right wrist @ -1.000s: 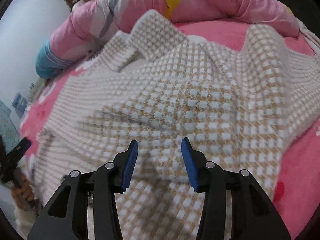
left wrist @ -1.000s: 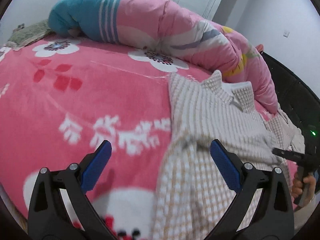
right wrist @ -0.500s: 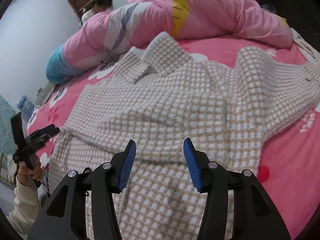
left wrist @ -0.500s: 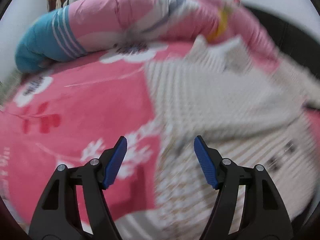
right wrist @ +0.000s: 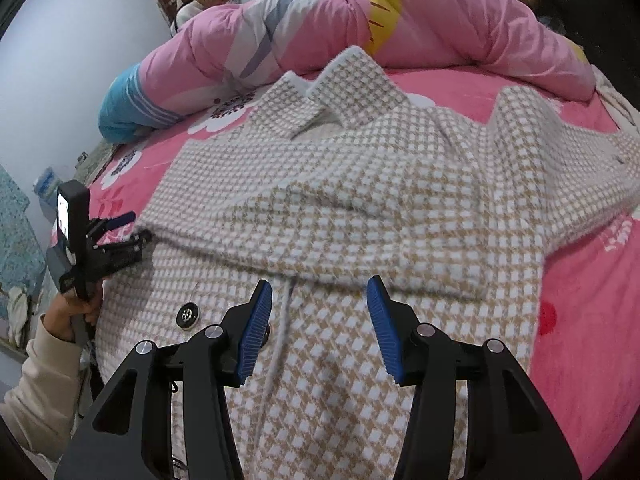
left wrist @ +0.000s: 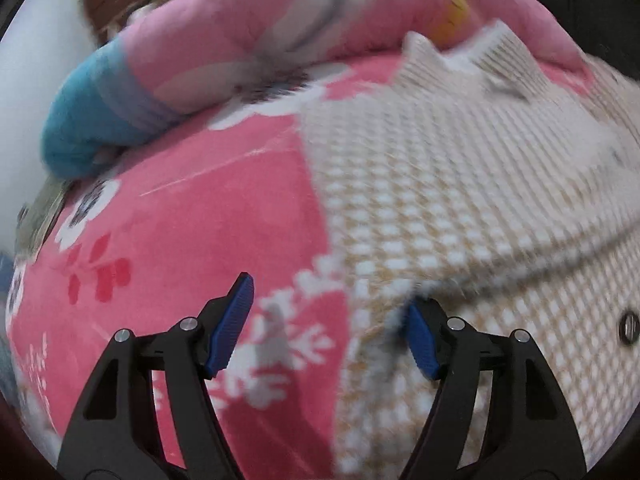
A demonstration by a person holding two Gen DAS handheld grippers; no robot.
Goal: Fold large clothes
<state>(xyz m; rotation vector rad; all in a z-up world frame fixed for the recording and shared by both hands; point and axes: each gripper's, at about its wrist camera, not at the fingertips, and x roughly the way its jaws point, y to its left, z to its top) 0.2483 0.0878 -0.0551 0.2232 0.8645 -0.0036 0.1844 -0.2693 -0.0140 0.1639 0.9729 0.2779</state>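
A large beige-and-white houndstooth coat (right wrist: 360,184) lies spread on the pink floral bed cover (right wrist: 472,92), collar toward the rolled duvet. A sleeve is folded across its front. The coat also shows in the left wrist view (left wrist: 460,200). My left gripper (left wrist: 328,332) is open at the coat's left edge, its right pad touching the fabric. It also shows from outside in the right wrist view (right wrist: 120,236). My right gripper (right wrist: 316,328) is open and empty, just above the coat's lower front beside a black button (right wrist: 188,314).
A rolled pink and blue duvet (right wrist: 320,32) lies along the far side of the bed. A person (right wrist: 208,0) sits beyond it near a brown door. The pink bed cover (left wrist: 180,220) lies bare left of the coat.
My left gripper has swung right and closer to the coat's left edge and its jaws have narrowed. My right gripper has drawn back, showing more of the coat and the button.
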